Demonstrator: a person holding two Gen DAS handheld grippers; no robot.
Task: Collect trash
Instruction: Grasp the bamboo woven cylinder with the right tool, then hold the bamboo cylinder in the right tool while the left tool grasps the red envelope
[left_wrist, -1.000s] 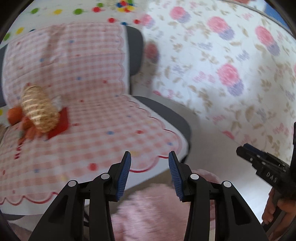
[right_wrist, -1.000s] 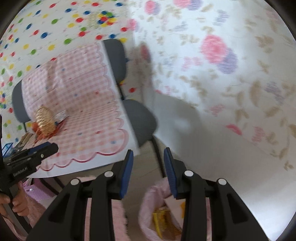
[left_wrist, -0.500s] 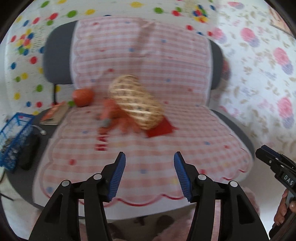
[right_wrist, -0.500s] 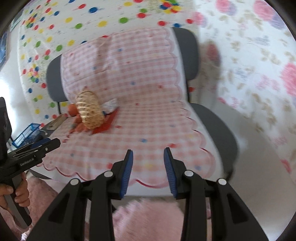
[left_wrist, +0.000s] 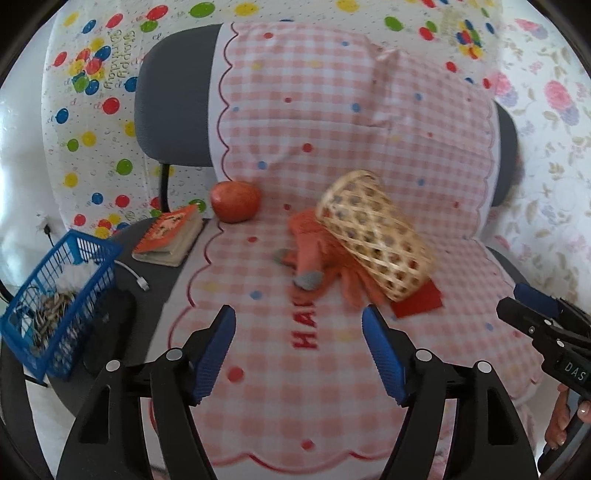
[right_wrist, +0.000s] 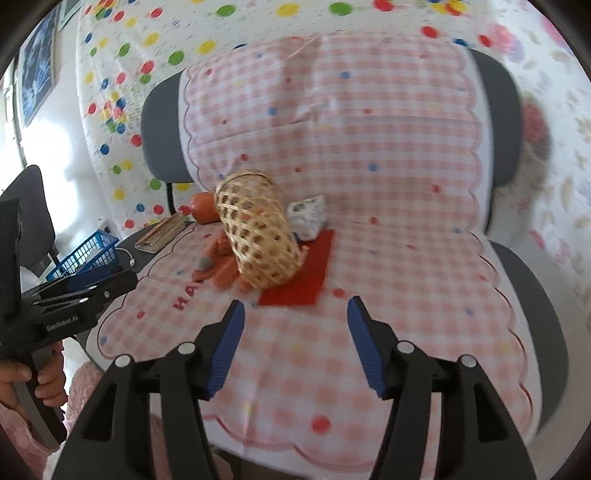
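Note:
A grey chair (left_wrist: 170, 110) is draped with a pink checked cloth (left_wrist: 332, 122). On the seat a woven basket (left_wrist: 376, 236) lies on its side over an orange cloth toy (left_wrist: 314, 251) and a red card (left_wrist: 417, 304). In the right wrist view the basket (right_wrist: 258, 236) hides part of a crumpled white wrapper (right_wrist: 308, 218) behind it, and the red card (right_wrist: 299, 273) lies in front. My left gripper (left_wrist: 301, 350) is open and empty, just short of the toy. My right gripper (right_wrist: 295, 347) is open and empty, near the red card.
A red apple (left_wrist: 234, 201) and a small notebook (left_wrist: 170, 236) sit at the seat's left. A blue wire basket (left_wrist: 55, 299) with scraps and a white cable (left_wrist: 135, 278) lie further left. Patterned sheets cover the wall behind.
Both grippers have swung left from the flowered wall and the pink bin to face the chair seat, and both have opened wider and come closer to the basket.

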